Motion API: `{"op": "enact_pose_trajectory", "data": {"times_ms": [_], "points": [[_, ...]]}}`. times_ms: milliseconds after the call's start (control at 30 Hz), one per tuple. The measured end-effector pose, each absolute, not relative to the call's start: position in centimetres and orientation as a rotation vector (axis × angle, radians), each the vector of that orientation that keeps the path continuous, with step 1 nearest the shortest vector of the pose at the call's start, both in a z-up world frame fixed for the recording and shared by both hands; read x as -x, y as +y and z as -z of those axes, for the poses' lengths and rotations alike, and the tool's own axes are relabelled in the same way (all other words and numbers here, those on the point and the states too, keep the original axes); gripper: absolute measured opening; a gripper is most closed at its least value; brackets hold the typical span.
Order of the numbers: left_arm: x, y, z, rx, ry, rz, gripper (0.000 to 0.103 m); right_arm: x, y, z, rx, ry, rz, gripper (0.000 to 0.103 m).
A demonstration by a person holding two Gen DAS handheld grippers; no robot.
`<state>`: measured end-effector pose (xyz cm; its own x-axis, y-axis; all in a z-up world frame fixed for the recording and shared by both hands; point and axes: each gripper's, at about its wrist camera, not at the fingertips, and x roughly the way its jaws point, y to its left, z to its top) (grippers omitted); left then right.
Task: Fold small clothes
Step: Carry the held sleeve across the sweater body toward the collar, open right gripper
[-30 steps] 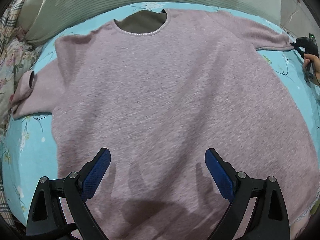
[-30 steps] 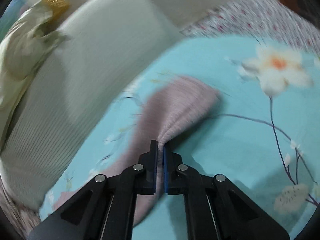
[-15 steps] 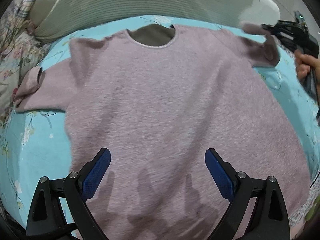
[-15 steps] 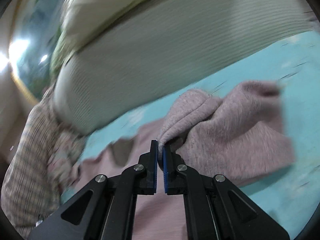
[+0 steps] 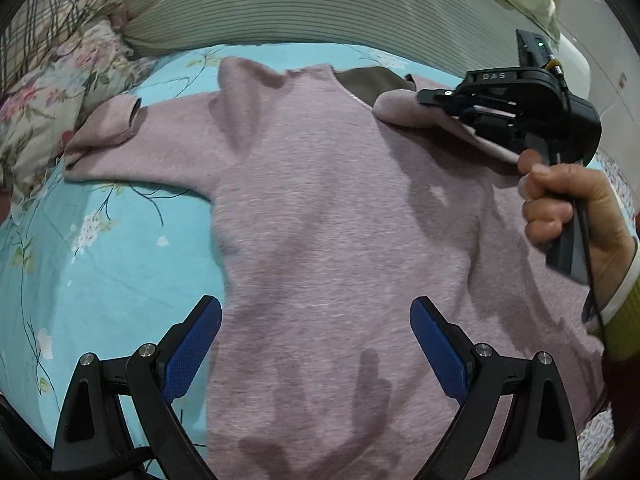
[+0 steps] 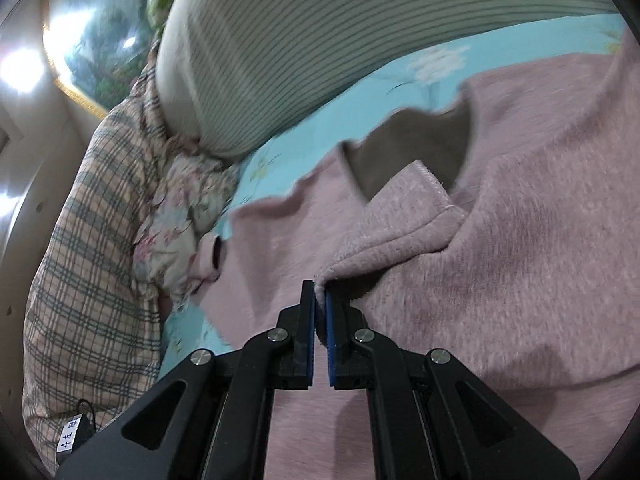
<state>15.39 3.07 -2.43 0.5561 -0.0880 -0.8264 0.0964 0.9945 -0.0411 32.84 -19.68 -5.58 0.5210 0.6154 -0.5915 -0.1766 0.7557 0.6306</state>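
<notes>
Right now you are holding the right claw (image 6: 320,300) clamped on the cuff of the pink sweater's sleeve (image 6: 400,220), with a pinch of the fabric showing between its blue pads (image 6: 330,340). That sleeve is lying doubled over the chest of the pink sweater (image 5: 340,220), its hemmed edge reaching across the neck opening (image 6: 420,148). From the left wrist view your right hand (image 5: 576,208) is gripping the black handle of that claw above the sweater's shoulder, and a green cuff is showing at the wrist.

You are keeping the left claw (image 5: 316,344) spread wide with nothing between its blue pads (image 5: 192,348); it is hovering over the lower part of the sweater without touching it.

The sweater is lying flat on the turquoise flowered bedsheet (image 5: 80,272), front up, neck pointing toward the striped green-grey pillow (image 5: 320,4). Its other sleeve (image 5: 104,136) is stretching out sideways on the sheet toward a floral pillow (image 5: 48,92), and a plaid cloth (image 6: 80,260) is sitting beyond that
</notes>
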Motion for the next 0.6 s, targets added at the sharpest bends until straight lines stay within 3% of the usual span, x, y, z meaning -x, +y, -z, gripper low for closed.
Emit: {"op": "enact_pose_trajectory", "data": {"times_ms": [300, 367, 433, 600], "points": [[-17.3, 3.6, 3.1, 0.018, 0.970, 0.123, 0.096, -33.2, -15.6, 8.7, -0.515, 1.014, -0.583, 0.010], [-18.4, 3.3, 3.2, 0.015, 0.960, 0.133, 0.096, -32.9, -16.5, 8.9, -0.552, 1.018, -0.582, 0.015], [-19.9, 2.9, 3.5, 0.018, 0.956, 0.150, 0.096, -32.3, -17.9, 8.4, -0.582, 0.992, -0.567, 0.028], [-25.4, 1.1, 4.2, 0.056, 0.972, 0.194, 0.096, -29.6, -22.9, 5.7, -0.632, 0.876, -0.493, 0.034]]}}
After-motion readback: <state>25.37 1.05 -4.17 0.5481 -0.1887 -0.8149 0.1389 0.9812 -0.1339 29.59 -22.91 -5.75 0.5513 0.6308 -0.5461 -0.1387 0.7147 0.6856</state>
